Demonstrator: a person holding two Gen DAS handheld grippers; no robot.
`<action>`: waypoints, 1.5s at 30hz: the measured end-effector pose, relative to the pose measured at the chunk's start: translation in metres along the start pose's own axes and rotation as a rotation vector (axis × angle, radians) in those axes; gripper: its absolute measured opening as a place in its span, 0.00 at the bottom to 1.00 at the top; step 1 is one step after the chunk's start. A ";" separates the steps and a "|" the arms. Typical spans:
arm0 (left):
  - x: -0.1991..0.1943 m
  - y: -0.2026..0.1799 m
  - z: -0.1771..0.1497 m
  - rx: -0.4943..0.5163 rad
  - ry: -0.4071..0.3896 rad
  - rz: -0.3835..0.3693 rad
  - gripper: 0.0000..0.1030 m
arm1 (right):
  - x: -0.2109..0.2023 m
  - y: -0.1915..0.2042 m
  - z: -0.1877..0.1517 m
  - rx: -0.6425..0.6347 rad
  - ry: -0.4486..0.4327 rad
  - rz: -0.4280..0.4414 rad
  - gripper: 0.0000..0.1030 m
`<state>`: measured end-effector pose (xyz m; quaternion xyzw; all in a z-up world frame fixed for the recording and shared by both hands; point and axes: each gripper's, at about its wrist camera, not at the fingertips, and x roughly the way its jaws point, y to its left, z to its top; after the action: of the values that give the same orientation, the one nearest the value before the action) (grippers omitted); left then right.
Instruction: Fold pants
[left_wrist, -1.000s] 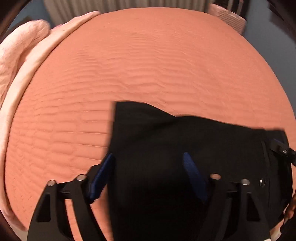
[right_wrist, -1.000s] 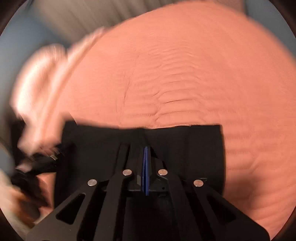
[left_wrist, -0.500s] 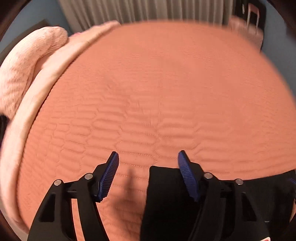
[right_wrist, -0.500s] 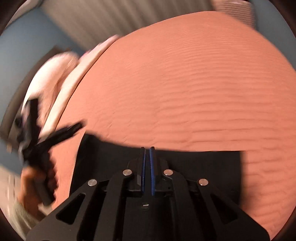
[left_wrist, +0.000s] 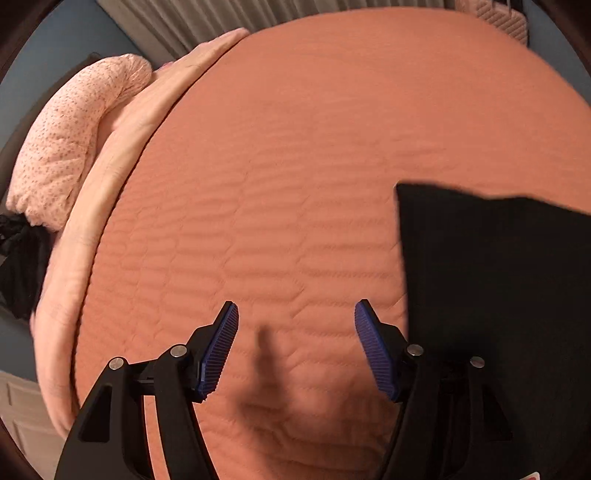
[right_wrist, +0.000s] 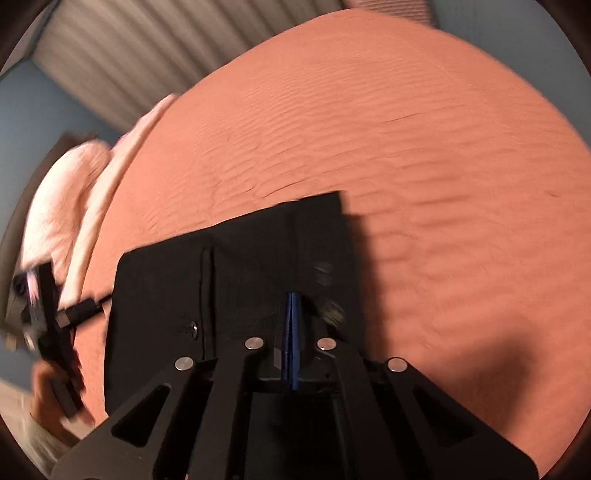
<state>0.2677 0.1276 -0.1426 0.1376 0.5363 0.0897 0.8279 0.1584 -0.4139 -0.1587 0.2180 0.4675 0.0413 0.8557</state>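
Observation:
The black pants (left_wrist: 498, 295) lie folded flat on the orange quilted bedspread (left_wrist: 295, 147), at the right in the left wrist view. My left gripper (left_wrist: 297, 306) hangs over bare quilt just left of them. Its jaws are apart and closing, with nothing between them. In the right wrist view the pants (right_wrist: 240, 266) fill the lower middle, a button showing near their fly. My right gripper (right_wrist: 291, 299) sits right above them, its blue pads almost together and opening a sliver. No cloth shows between those pads. The left gripper (right_wrist: 85, 308) appears blurred at the pants' left edge, held by a hand.
A pale pink speckled pillow (left_wrist: 74, 147) and a folded pink blanket edge (left_wrist: 110, 192) lie along the bed's left side. A dark garment (left_wrist: 18, 266) hangs off the left edge. Pleated curtains (right_wrist: 129, 55) stand behind the bed. Bare quilt stretches beyond and to the right of the pants.
My left gripper has slid left off the pants onto bare quilt, jaws staying apart. The right view has swung, so the pants now look tilted; its pads stay nearly together.

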 end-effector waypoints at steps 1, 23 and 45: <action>0.005 0.006 -0.007 -0.041 0.006 -0.017 0.58 | -0.015 -0.005 0.001 -0.041 -0.025 -0.003 0.06; -0.072 -0.017 -0.129 0.052 -0.067 -0.210 0.80 | -0.060 -0.062 -0.026 0.028 0.111 0.117 0.12; -0.053 0.001 -0.124 0.093 -0.071 -0.173 0.95 | -0.081 -0.027 -0.053 -0.148 0.162 0.063 0.00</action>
<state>0.1327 0.1297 -0.1447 0.1319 0.5202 -0.0119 0.8437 0.0665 -0.4426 -0.1312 0.1646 0.5236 0.1200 0.8273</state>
